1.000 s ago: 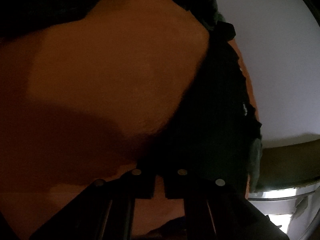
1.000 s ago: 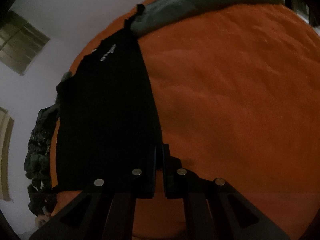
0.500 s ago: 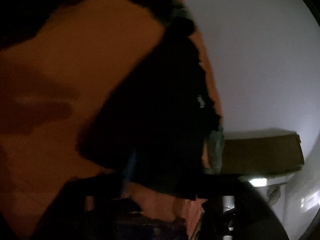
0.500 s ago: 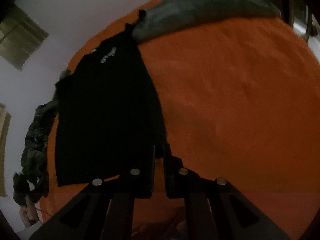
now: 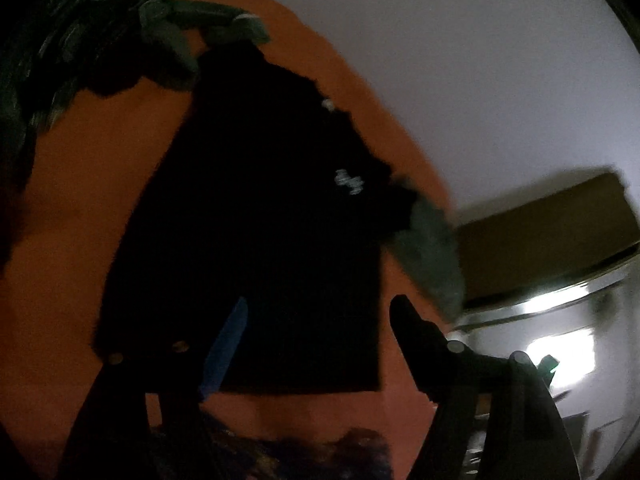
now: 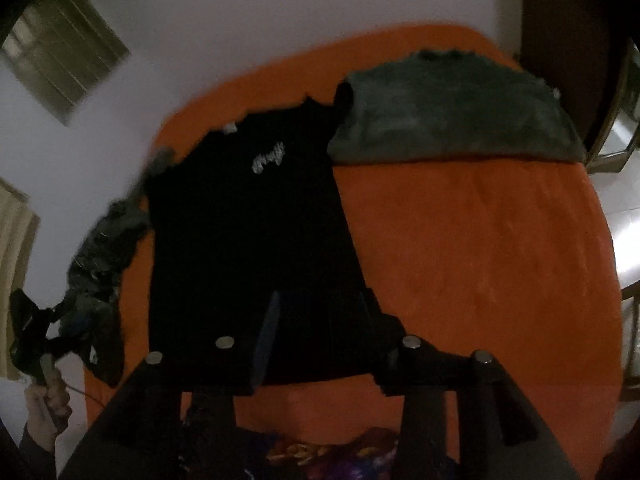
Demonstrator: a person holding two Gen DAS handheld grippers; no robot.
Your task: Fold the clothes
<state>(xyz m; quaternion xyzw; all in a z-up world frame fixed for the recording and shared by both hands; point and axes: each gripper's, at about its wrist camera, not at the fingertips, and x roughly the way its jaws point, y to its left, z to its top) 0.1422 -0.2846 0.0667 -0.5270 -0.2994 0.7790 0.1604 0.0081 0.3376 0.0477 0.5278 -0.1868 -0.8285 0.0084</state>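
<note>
Left to right: a heap of dark clothes (image 6: 96,264) at the orange bedcover's (image 6: 480,248) edge; the black T-shirt (image 6: 248,240) lying flat, folded lengthwise; a grey folded garment (image 6: 452,124) beside its collar. Left gripper (image 5: 316,320) and right gripper (image 6: 320,320) above the hem, jaws opening, nothing pinched.

Matt black cloth shirt (image 6: 248,240) lies on a fuzzy, napped orange cover (image 6: 480,248).
</note>
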